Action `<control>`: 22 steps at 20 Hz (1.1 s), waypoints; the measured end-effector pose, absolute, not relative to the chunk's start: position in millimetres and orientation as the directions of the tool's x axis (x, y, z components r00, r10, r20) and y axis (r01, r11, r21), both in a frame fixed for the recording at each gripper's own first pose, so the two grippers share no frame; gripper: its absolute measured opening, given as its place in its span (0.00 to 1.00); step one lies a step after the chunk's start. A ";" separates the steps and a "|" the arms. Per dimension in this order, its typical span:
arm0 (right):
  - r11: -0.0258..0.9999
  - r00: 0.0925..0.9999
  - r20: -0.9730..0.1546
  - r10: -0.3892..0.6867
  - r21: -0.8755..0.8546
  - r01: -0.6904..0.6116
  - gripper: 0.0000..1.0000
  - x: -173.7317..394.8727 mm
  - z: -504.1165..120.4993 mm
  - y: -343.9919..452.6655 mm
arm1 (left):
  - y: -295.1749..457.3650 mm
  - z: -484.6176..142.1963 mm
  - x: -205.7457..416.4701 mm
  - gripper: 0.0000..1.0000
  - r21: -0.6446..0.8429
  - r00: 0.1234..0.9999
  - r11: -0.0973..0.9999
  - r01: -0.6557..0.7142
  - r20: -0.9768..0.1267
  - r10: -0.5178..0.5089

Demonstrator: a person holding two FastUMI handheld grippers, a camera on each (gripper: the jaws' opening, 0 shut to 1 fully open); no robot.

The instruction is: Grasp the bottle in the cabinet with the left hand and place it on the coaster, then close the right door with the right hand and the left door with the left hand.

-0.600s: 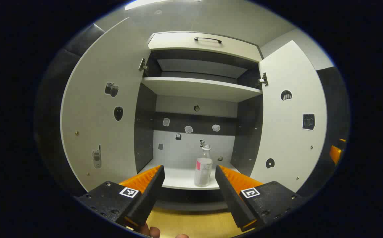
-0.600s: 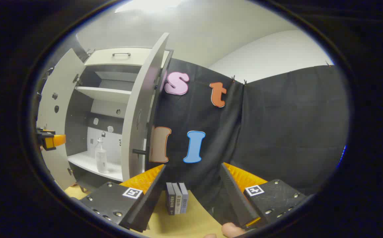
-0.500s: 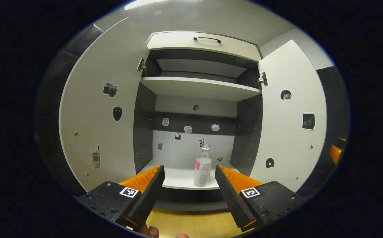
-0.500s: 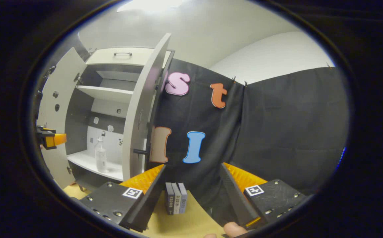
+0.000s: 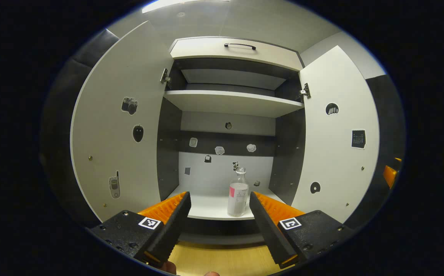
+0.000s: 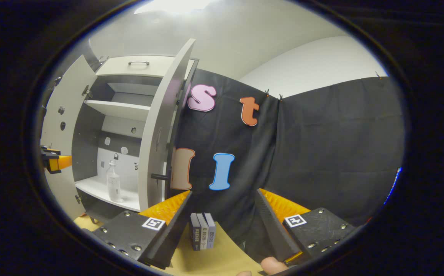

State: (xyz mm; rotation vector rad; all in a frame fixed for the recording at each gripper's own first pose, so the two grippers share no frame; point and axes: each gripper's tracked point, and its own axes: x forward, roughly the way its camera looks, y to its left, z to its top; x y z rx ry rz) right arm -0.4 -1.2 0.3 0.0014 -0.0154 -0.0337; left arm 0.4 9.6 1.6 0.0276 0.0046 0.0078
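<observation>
A tall white cabinet with a dark grey interior (image 5: 229,103) stands facing the left gripper view, both of its doors swung wide open. The white left door (image 5: 118,126) carries small picture stickers of a camera, a dark oval shape and a phone; the white right door (image 5: 338,134) also has a few small stickers. Above the opening is a white flap with a black bar handle (image 5: 240,46), and a white upper shelf (image 5: 233,102) crosses the interior. On the white lower shelf (image 5: 210,207) the clear glass bottle with a pink-and-white label (image 5: 238,193) stands upright, towards the right side of the compartment, touched by nothing. The left gripper (image 5: 218,214), black with orange ribbed fingers, is held in front of the shelf edge with its fingers spread wide apart and empty; the bottle appears between them but farther back, nearer the right-hand finger. A light wooden tabletop (image 5: 222,260) lies under the cabinet. In the right gripper view the same cabinet sits at the left, seen at an angle, with the bottle (image 6: 113,182) on its shelf and the right door (image 6: 156,138) edge-on. The right gripper (image 6: 223,220) is also wide open and empty, pointing at the black cloth wall. Between its fingers, three small grey books (image 6: 202,235) stand upright on the tabletop.
</observation>
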 end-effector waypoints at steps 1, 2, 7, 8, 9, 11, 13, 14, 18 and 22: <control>0.999 0.999 0.018 -0.032 -0.004 0.032 0.97 -0.9 0.2 -0.8 | 9.2 2.0 1.2 0.96 0.031 1.000 0.999 -0.006 -0.005 0.007; 0.999 0.999 0.018 -0.030 -0.012 0.031 0.97 -0.6 -0.3 -0.1 | 8.2 2.7 1.8 0.96 0.033 1.000 0.999 -0.002 -0.002 0.002; 0.999 0.999 0.010 -0.038 -0.005 0.038 0.97 -0.9 0.5 -0.4 | 5.6 1.5 5.4 0.96 0.029 1.000 0.999 0.012 -0.002 -0.012; 0.999 0.999 0.010 -0.039 0.002 0.039 0.92 0.5 -0.3 -1.0 | 6.3 0.5 8.7 0.96 0.028 1.000 1.000 0.013 -0.005 -0.013; 0.999 0.999 0.010 -0.039 0.006 0.039 0.97 0.6 0.4 -0.8 | 6.7 -0.2 14.4 0.96 0.025 1.000 1.000 0.015 -0.010 -0.014; 0.999 0.999 0.009 -0.038 0.006 0.038 0.98 -0.3 1.3 -0.9 | 2.7 -5.6 31.9 0.96 0.009 0.998 0.999 0.039 -0.045 -0.038; 0.999 0.999 0.009 -0.047 -0.005 0.047 1.00 -1.0 0.3 -2.8 | -6.3 -10.0 53.5 0.97 -0.022 0.994 0.996 0.081 -0.073 -0.083; 0.998 0.998 0.007 -0.058 -0.014 0.058 0.98 -1.1 -1.1 -5.3 | -11.0 -13.4 64.7 0.97 -0.032 0.991 0.995 0.099 -0.090 -0.101; 0.991 0.992 -0.012 -0.128 -0.041 0.127 0.98 -11.4 -6.1 -28.5 | -23.0 -32.3 113.7 0.97 -0.025 0.981 0.992 0.122 -0.151 -0.124; 0.967 0.969 -0.017 -0.247 -0.070 0.245 0.98 -27.0 -10.2 -64.5 | -33.3 -52.0 160.7 0.97 -0.033 0.971 0.990 0.136 -0.194 -0.140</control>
